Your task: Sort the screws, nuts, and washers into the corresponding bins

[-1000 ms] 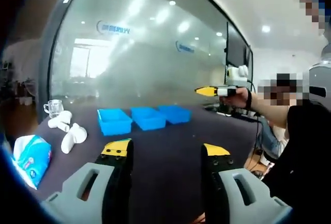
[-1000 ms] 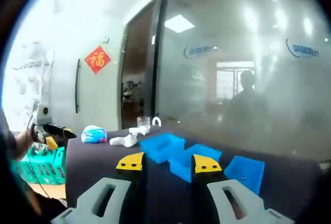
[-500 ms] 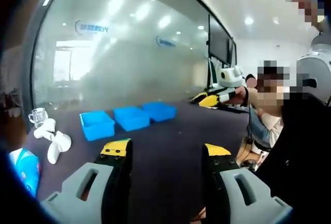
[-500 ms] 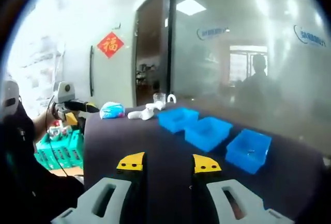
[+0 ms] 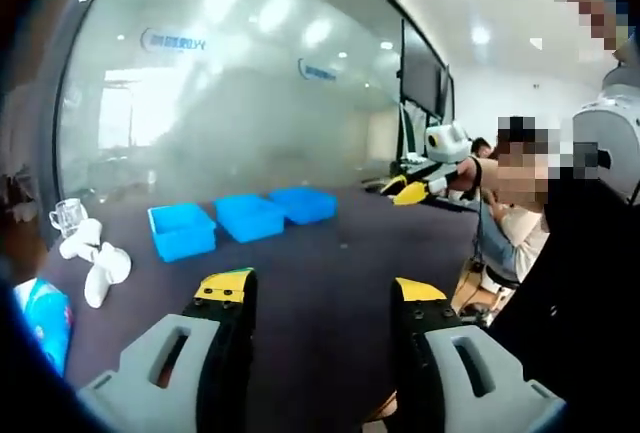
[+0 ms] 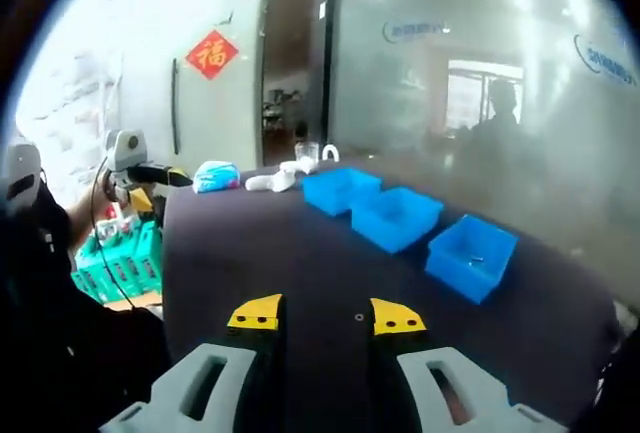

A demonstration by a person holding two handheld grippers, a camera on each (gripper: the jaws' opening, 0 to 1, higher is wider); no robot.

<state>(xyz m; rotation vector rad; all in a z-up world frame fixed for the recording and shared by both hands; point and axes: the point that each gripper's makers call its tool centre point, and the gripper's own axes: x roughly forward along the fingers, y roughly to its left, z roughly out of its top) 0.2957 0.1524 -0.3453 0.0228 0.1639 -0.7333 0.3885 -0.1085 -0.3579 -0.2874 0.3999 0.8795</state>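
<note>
We count three blue bins [image 6: 341,190] [image 6: 397,219] [image 6: 470,256] in a row on the dark surface [image 6: 260,253], ahead of our right claw [image 6: 321,314] and off to its right; in the left gripper view the same three [image 5: 181,230] [image 5: 250,216] [image 5: 302,204] sit ahead of our left claw [image 5: 320,287] and to its left. We see one small speck of hardware [image 6: 359,317] on the surface between the right claw's tips; whether it is a screw, nut or washer we cannot tell. Beyond the bins stand one clear glass cup [image 5: 68,216], one cluster of white pieces [image 5: 96,259], too blurred to count singly, and one blue-and-white packet [image 6: 216,176]. Beside the surface sits one green crate [image 6: 112,261].
</note>
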